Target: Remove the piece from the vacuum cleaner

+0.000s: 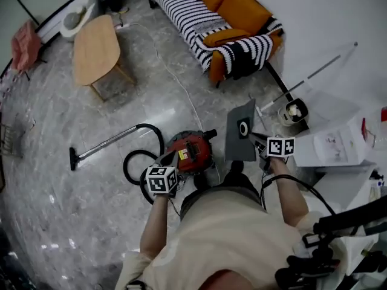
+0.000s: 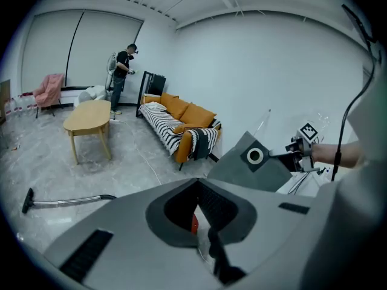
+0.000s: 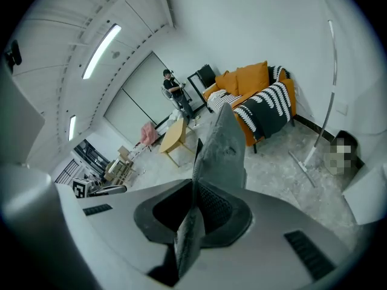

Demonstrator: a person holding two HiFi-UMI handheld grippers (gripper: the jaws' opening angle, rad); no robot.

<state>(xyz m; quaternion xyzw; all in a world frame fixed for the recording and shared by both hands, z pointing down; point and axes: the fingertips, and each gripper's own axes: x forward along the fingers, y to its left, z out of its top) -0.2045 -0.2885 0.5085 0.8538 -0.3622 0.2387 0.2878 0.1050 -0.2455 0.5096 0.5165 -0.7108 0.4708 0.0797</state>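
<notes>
The red vacuum cleaner sits on the grey stone floor just in front of me; only a red sliver of it shows in the left gripper view. A flat grey piece with a white ring hole is lifted off to its right. My right gripper is shut on the piece's edge, and the piece runs edge-on between the jaws. My left gripper hangs above the vacuum's left side, shut with nothing in it. From the left gripper view the piece tilts in the air at the right.
The black hose loops left of the vacuum and its wand ends in a nozzle. Farther off stand an oval wooden table and an orange striped sofa. A bin and white boxes crowd the right. A person stands at the back.
</notes>
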